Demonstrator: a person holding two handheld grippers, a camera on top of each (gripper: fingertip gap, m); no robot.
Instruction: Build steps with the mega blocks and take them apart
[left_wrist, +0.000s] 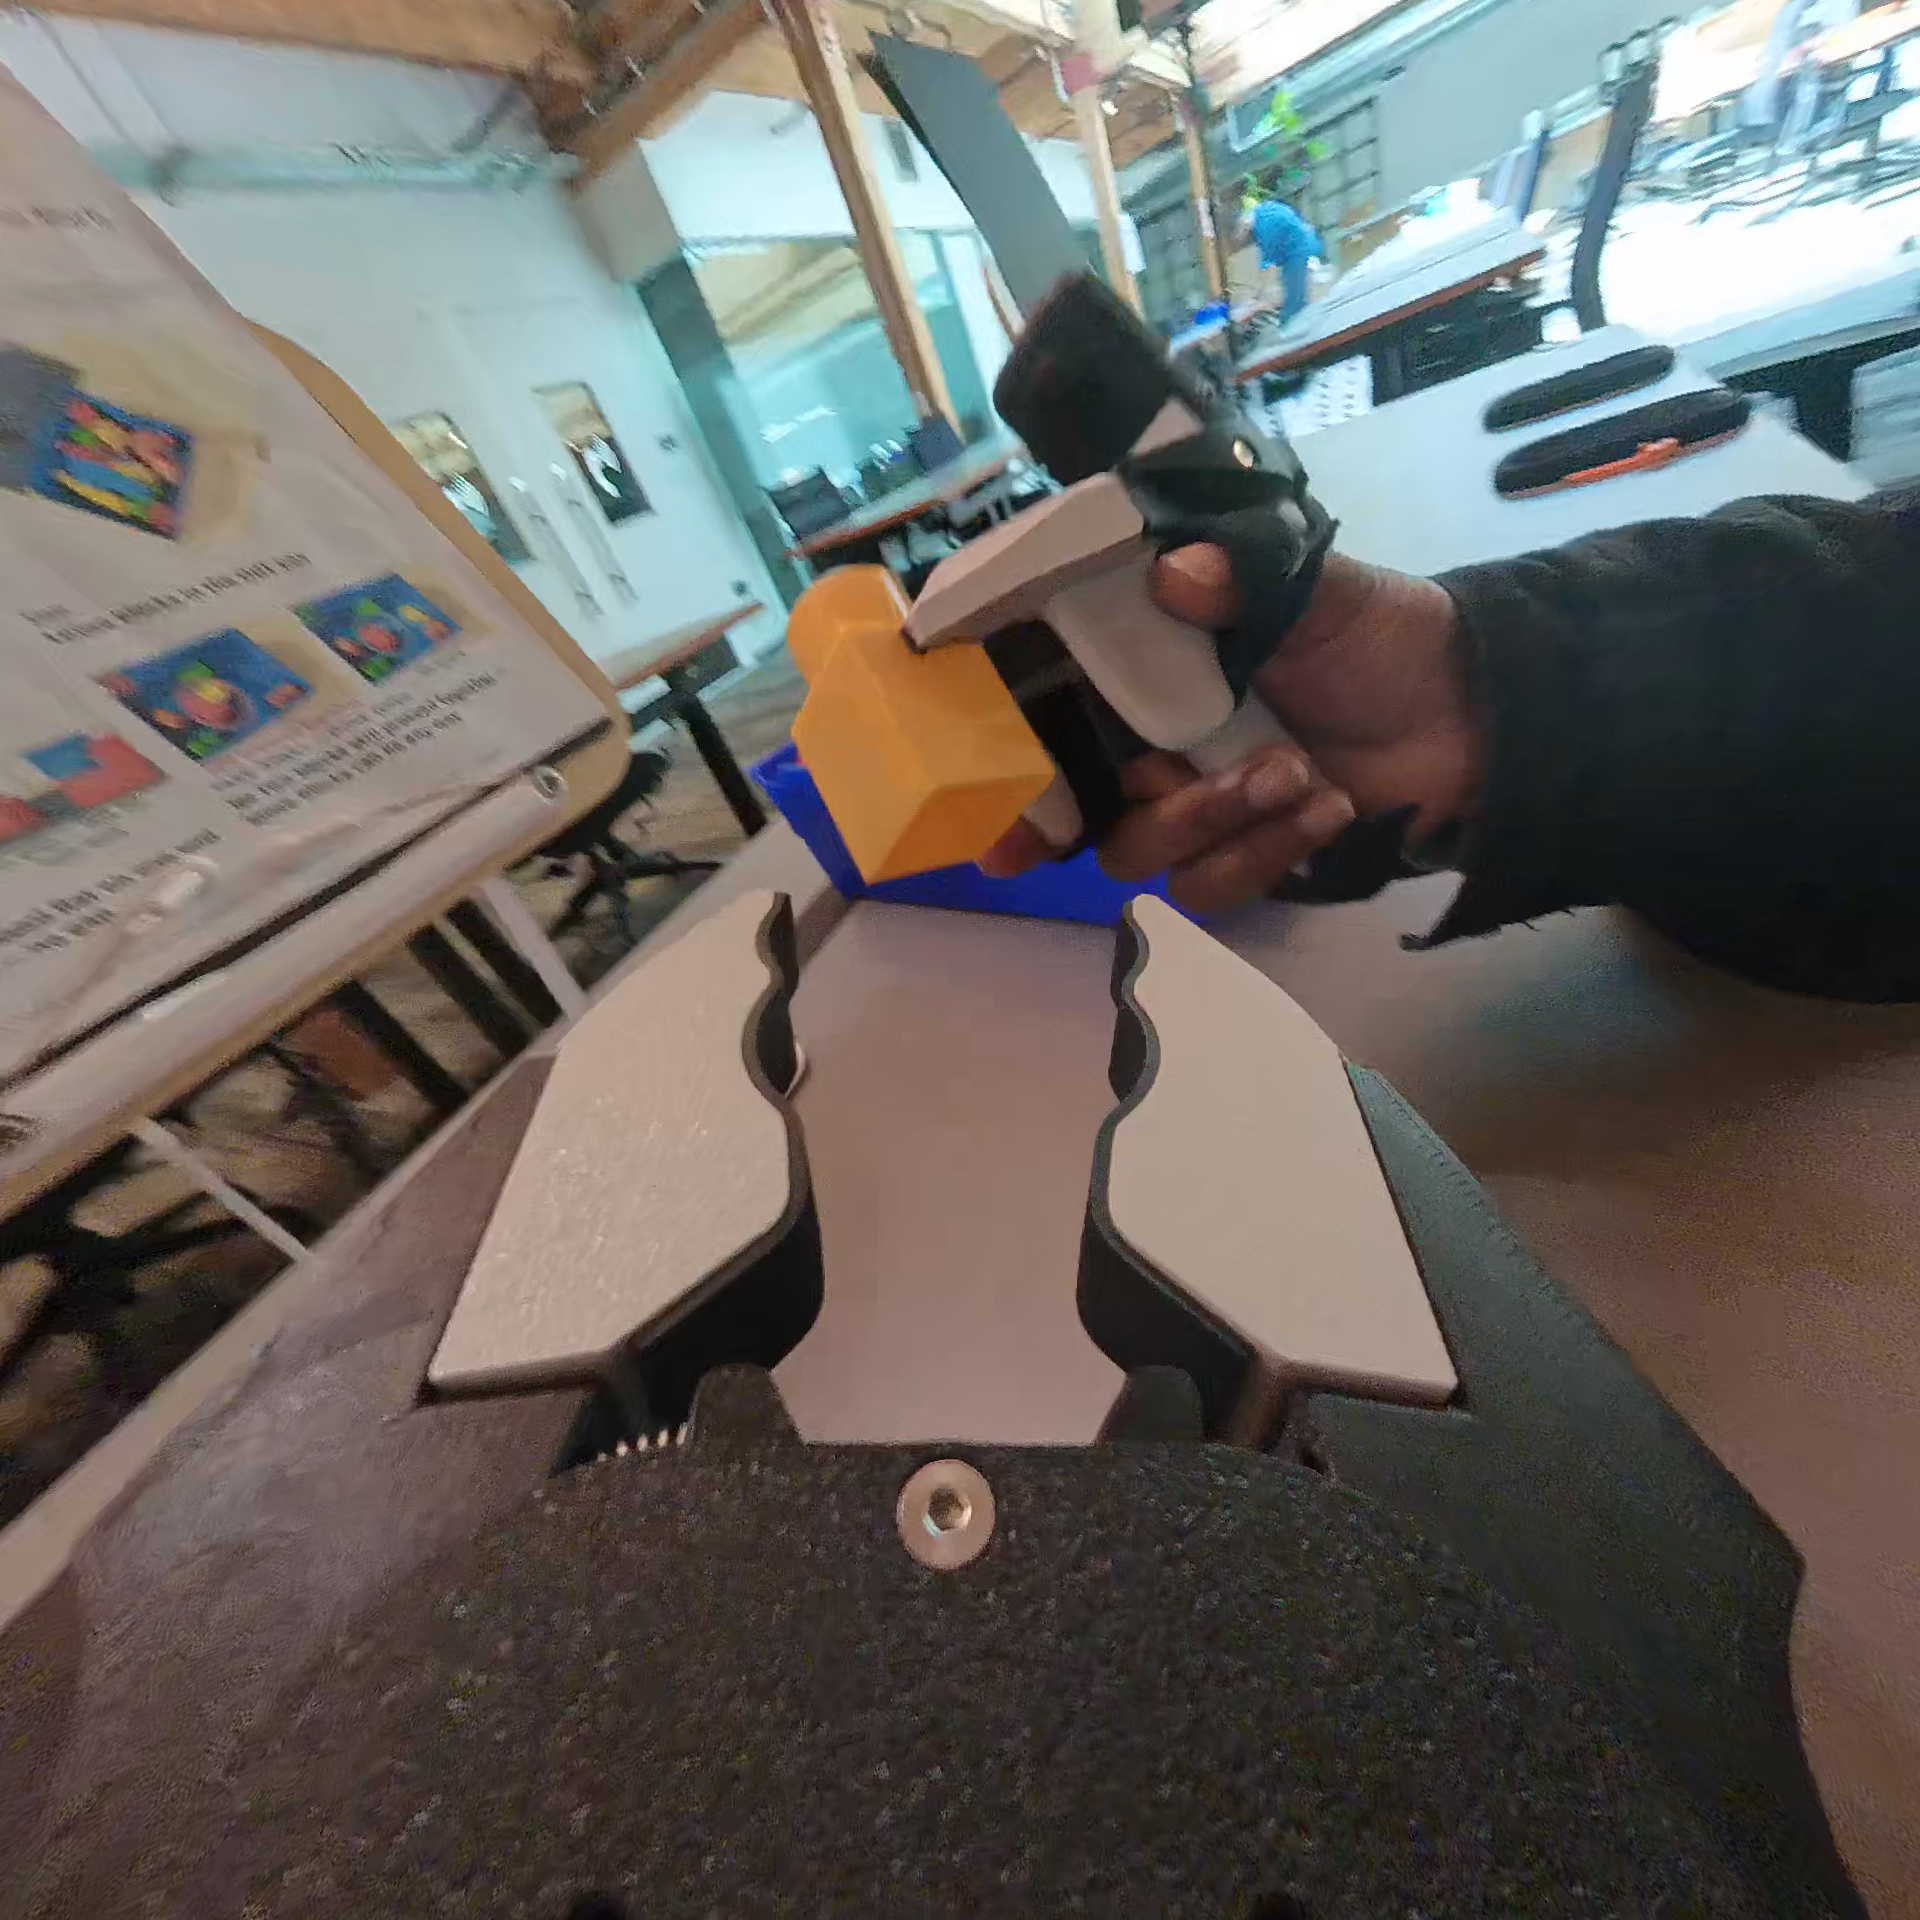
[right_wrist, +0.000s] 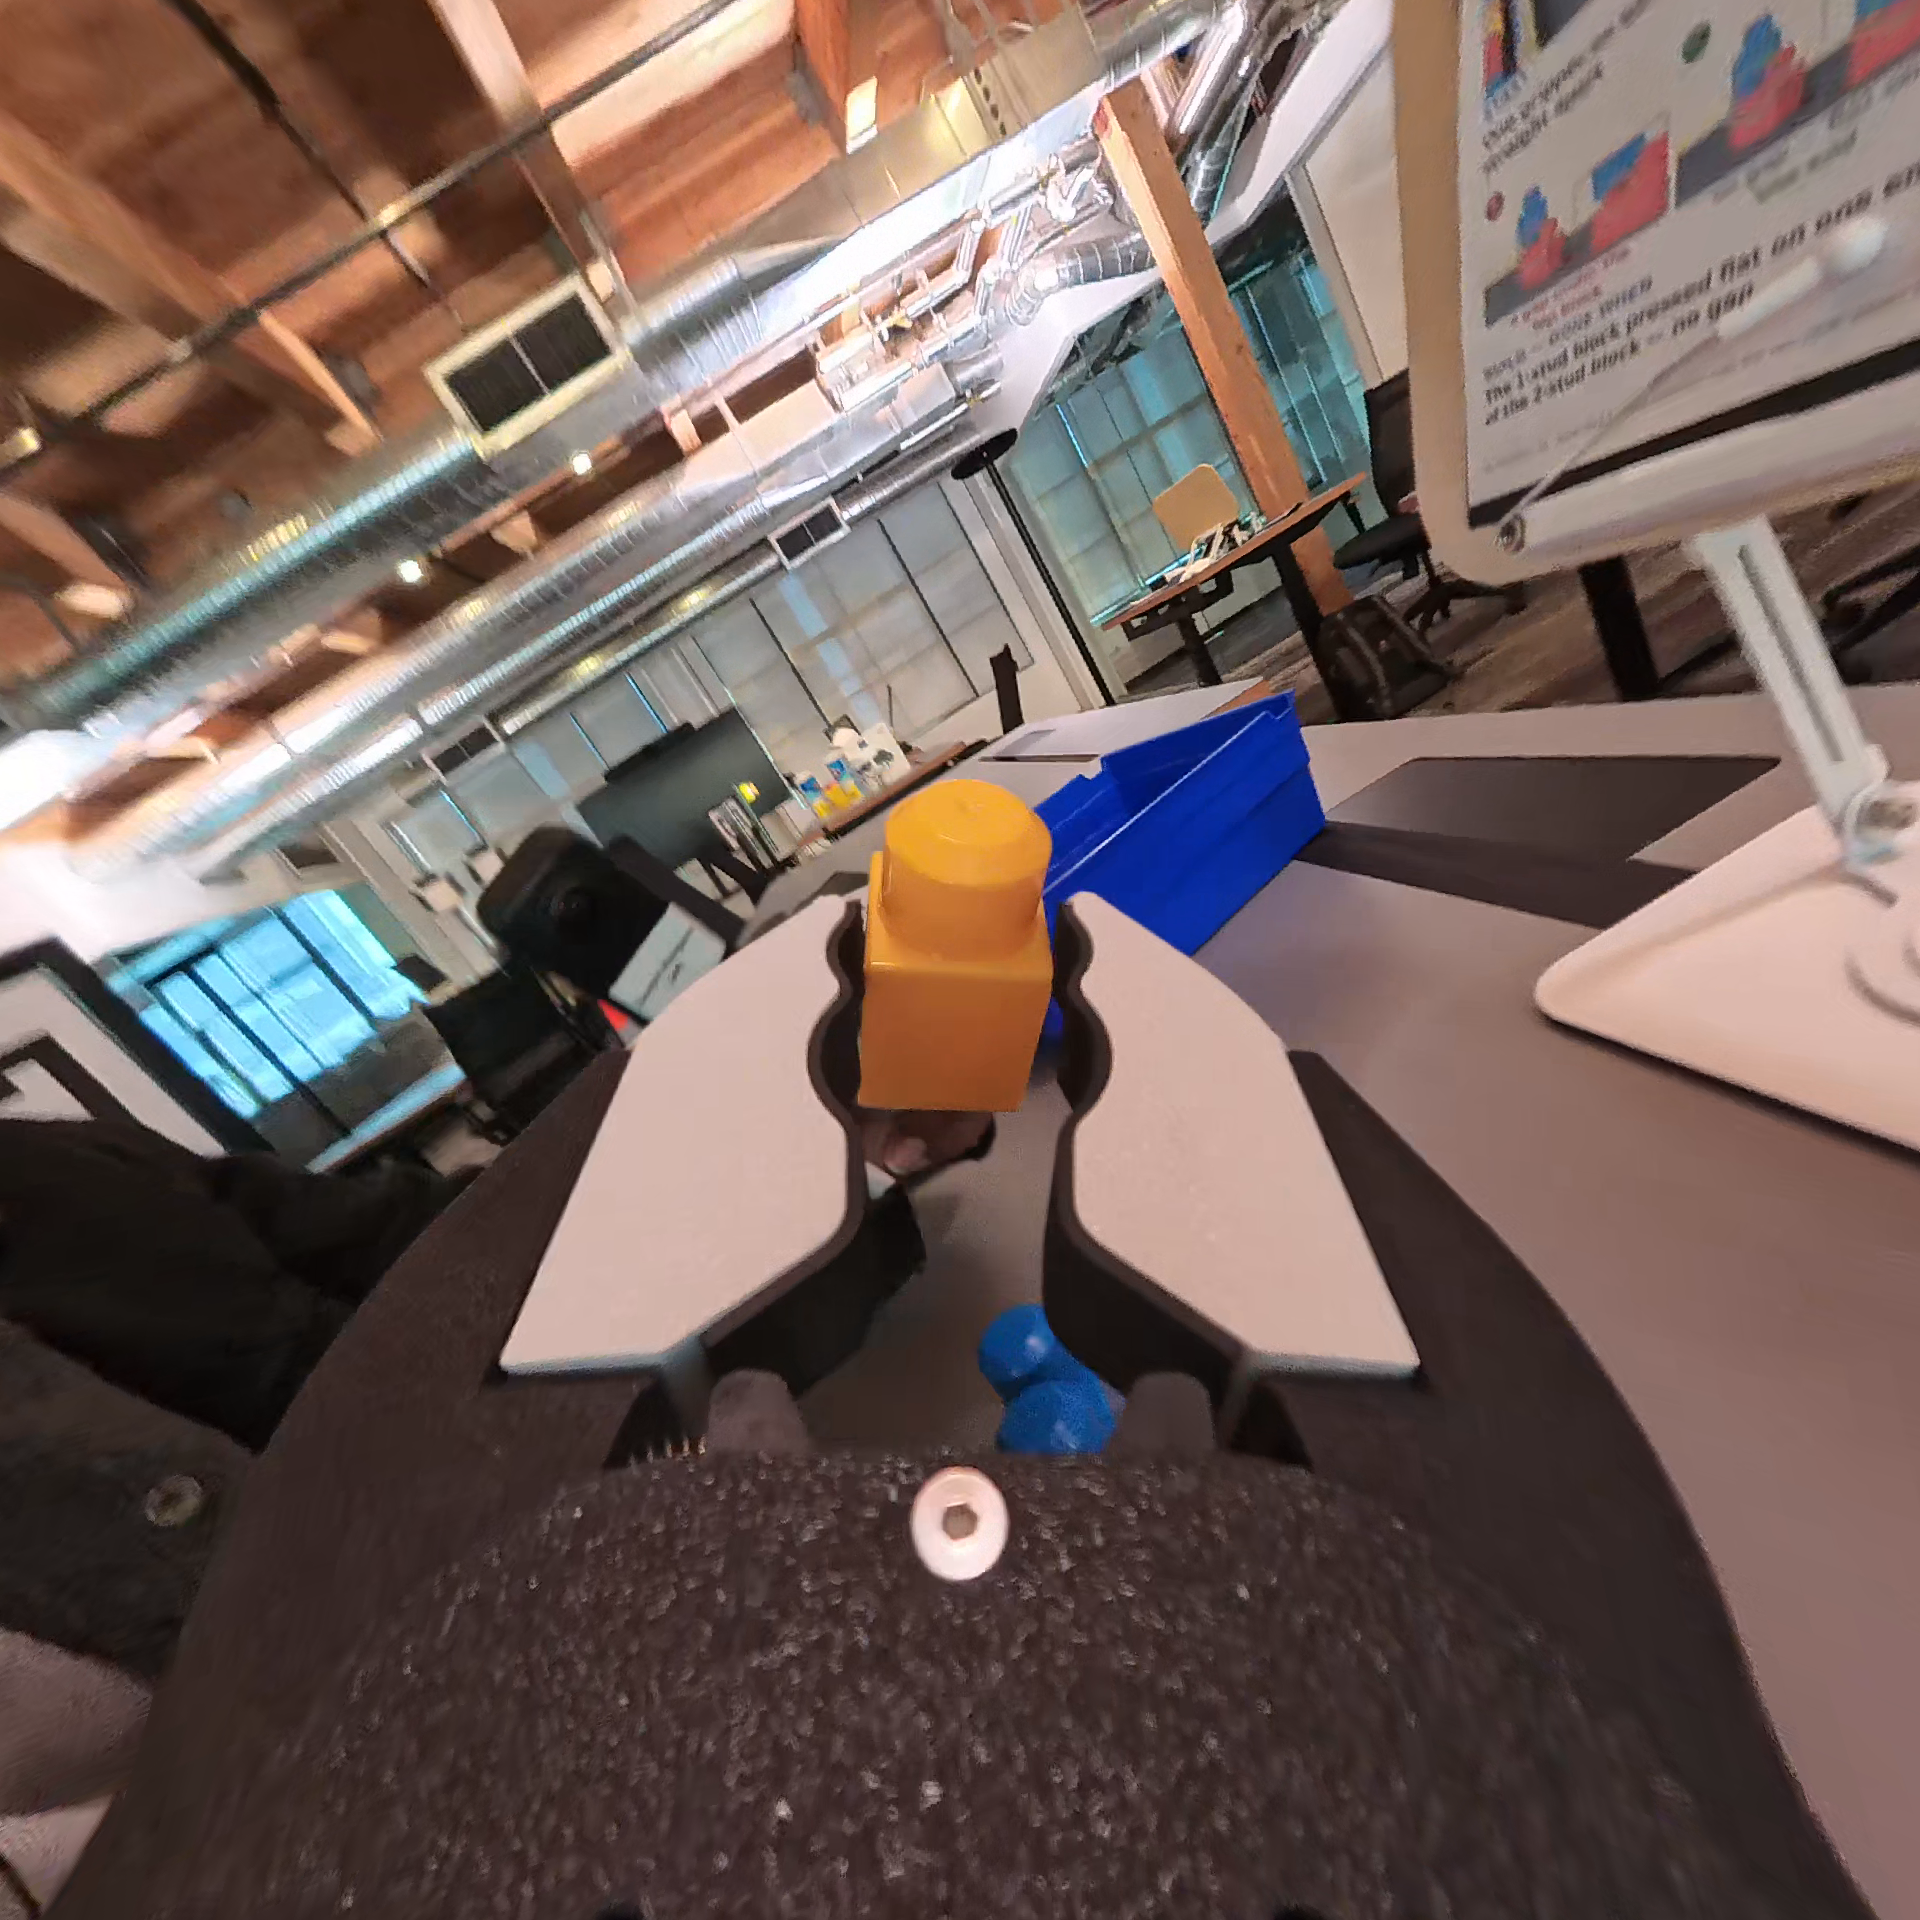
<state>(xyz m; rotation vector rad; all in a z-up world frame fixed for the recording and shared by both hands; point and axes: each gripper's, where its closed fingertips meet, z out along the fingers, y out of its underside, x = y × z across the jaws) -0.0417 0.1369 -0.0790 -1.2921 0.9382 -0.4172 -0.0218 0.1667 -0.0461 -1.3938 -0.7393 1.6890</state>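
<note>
Right gripper (right_wrist: 961, 997) pinches 1 orange block (right_wrist: 951, 987); left gripper (left_wrist: 951, 997) spread, empty. I'd lower squarely onto the blue block (right_wrist: 1044, 1387) beneath.

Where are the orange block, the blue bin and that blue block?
orange block (right_wrist: 951, 997), right wrist view, front face.
blue bin (right_wrist: 1205, 831), right wrist view, side wall.
blue block (right_wrist: 1049, 1403), right wrist view, a stud.

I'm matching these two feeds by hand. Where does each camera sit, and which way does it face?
Left wrist view: sits behind the open, empty left claw, low over the grey table, facing the right claw and the gloved hand holding it.
Right wrist view: sits behind the right claw, tilted up toward the ceiling, with a blue block below.
Shared: the orange block clamped in the right claw, the blue bin, the instruction board.
</note>
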